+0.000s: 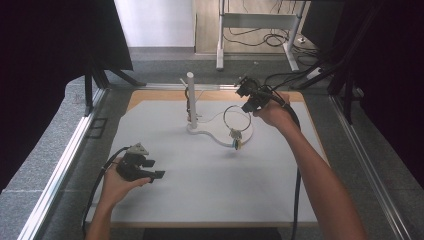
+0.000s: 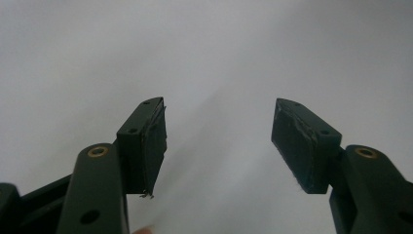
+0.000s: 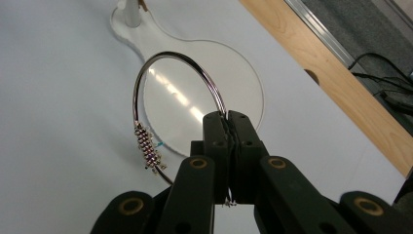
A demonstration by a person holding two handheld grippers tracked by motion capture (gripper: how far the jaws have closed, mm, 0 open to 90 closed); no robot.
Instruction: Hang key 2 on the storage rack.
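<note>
Here the right gripper [image 3: 228,116] holds the metal ring [image 3: 146,78] clamped in its jaws above the clear stand base [image 3: 243,83] at the table's far right, while the left gripper [image 2: 219,141], jaws wide and empty, rests near left.

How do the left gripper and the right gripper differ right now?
The left gripper has its jaws apart with nothing between them; the right gripper has its jaws shut on the metal ring.
The left gripper sits low at the near left of the white mat; the right gripper is raised at the far right, the ring hanging from it.
Both have black jaws.
</note>
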